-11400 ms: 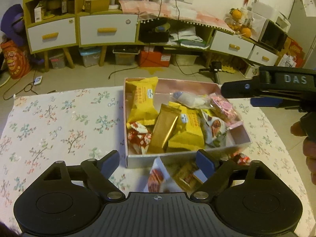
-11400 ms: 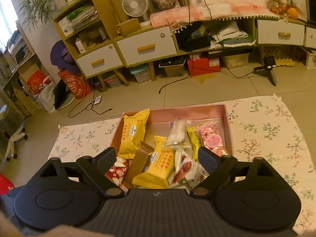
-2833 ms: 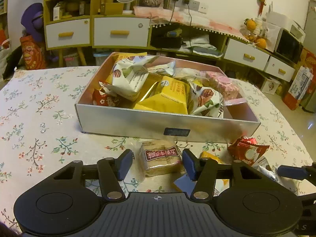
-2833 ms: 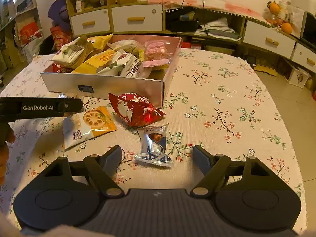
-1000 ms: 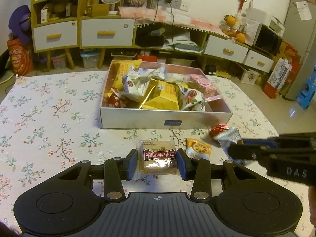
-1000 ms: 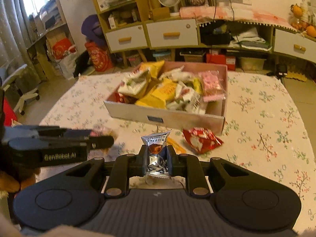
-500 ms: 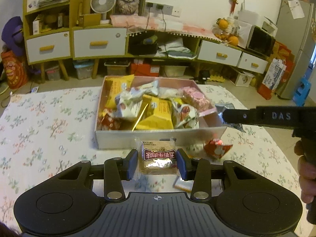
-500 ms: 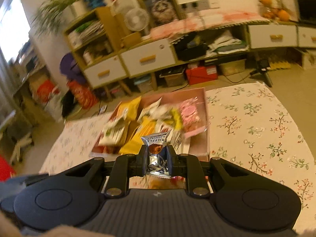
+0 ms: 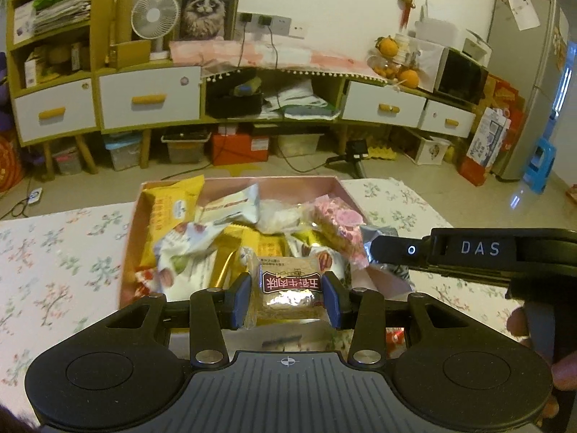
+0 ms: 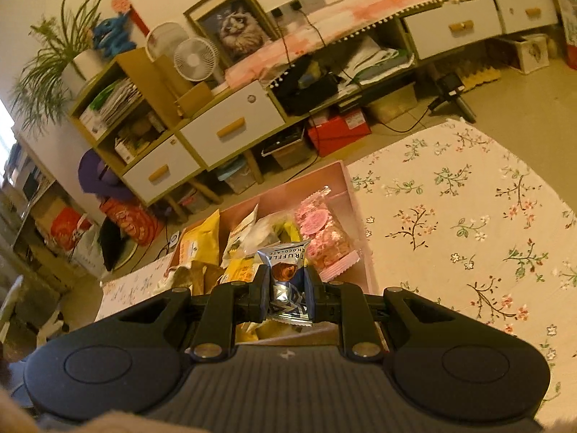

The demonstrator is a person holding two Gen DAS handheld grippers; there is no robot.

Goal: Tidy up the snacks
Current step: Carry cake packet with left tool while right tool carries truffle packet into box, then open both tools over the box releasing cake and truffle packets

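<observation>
Right gripper [image 10: 287, 294] pinches a silver truffle packet [image 10: 286, 281] — above the pink box [image 10: 355, 198].

Beef snack [image 9: 290, 290] and truffle packet [image 10: 287, 281] above full box [image 9: 238, 183].

Home living room. Far wall: yellow cabinet run with white drawers [image 9: 148, 99], desk fan [image 9: 155, 12], framed cat picture [image 9: 205, 3], fruit bowl [image 9: 395, 61]. Fridge [image 9: 523, 79] standing far right. Floral tablecloth [image 10: 468, 216] covering near table.
</observation>
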